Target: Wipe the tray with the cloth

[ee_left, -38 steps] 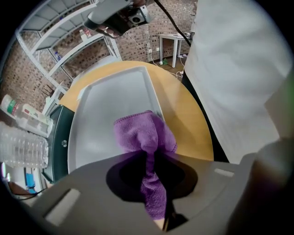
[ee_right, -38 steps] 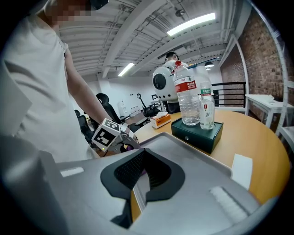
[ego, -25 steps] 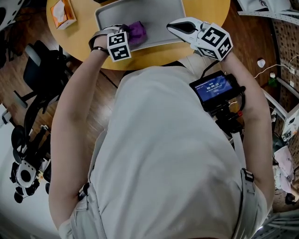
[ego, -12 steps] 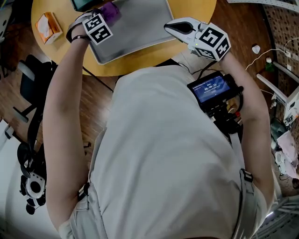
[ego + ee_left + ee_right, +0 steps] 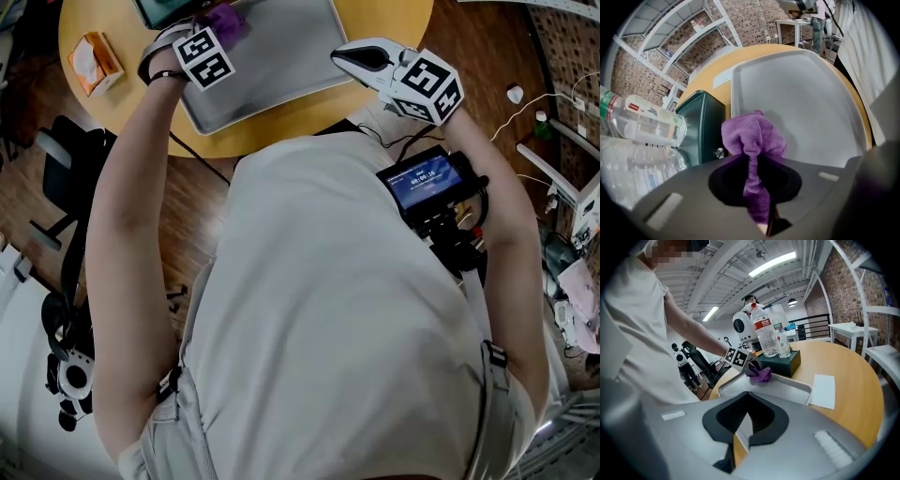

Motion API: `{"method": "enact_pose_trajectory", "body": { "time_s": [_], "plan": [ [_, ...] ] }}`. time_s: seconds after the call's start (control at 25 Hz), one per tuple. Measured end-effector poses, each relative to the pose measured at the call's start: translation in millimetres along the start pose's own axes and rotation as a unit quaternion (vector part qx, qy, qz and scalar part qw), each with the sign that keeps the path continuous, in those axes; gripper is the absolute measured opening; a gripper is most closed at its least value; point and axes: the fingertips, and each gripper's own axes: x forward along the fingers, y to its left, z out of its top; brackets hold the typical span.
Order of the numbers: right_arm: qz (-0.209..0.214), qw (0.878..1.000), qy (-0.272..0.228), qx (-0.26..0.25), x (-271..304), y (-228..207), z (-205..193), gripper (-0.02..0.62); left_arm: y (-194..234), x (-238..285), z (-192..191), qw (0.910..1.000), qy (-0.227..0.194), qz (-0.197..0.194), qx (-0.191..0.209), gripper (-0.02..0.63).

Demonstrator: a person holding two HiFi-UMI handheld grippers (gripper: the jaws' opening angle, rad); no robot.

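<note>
A grey tray [image 5: 281, 66] lies on the round wooden table [image 5: 281, 120]. My left gripper [image 5: 208, 33] is shut on a purple cloth [image 5: 225, 19], which rests bunched on the tray's far left corner. In the left gripper view the cloth [image 5: 754, 138] runs up from between the jaws of the left gripper [image 5: 757, 187] onto the tray [image 5: 801, 103]. My right gripper [image 5: 349, 56] sits at the tray's near right edge. In the right gripper view its jaws [image 5: 743, 427] are shut on the tray's rim [image 5: 787, 390], with the cloth [image 5: 761, 374] at the far end.
A dark green box [image 5: 701, 126] with clear water bottles [image 5: 642, 124] stands just beyond the tray's far left corner. A white paper sheet [image 5: 822, 390] lies right of the tray. An orange tissue pack [image 5: 92, 61] sits at the table's left. A black chair [image 5: 61, 187] stands beside the table.
My left gripper has carried the cloth across the tray, from its near edge to the far left corner by the green box. The right gripper has stayed on the rim.
</note>
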Motion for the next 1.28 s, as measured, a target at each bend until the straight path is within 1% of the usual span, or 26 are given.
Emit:
{"method": "enact_pose_trajectory", "body": {
  "time_s": [0.16, 0.32, 0.48, 0.64, 0.8, 1.0, 1.12, 1.28],
  "plan": [
    [-0.005, 1.000, 0.002, 0.002, -6, -2, 1, 0.002, 2, 2, 29, 0.9999, -0.014, 0.007, 0.003, 0.051],
    [-0.003, 1.000, 0.000, 0.003, -3, 0, -2, 0.002, -11, -2, 43, 0.9995, -0.012, 0.007, 0.027, 0.049],
    [-0.001, 1.000, -0.004, 0.000, -2, 1, 1, 0.002, -43, -8, 60, 0.9987, -0.022, 0.000, 0.047, 0.049],
    [0.000, 1.000, -0.010, -0.004, -2, 2, 6, 0.002, -87, -16, 70, 0.9976, -0.031, -0.009, 0.062, 0.049],
    [0.004, 1.000, -0.012, -0.005, -1, 4, 4, 0.002, -132, -24, 80, 0.9968, -0.045, -0.027, 0.061, 0.049],
    [0.009, 1.000, -0.014, -0.006, 0, 8, 2, 0.002, -164, -31, 88, 0.9957, -0.059, -0.057, 0.042, 0.049],
    [0.009, 1.000, -0.015, -0.006, 0, 8, 1, 0.002, -174, -32, 89, 0.9956, -0.062, -0.059, 0.036, 0.049],
    [0.007, 1.000, -0.015, -0.002, -2, 7, -3, 0.002, -175, -30, 92, 0.9956, -0.062, -0.063, 0.032, 0.049]
  ]
}}
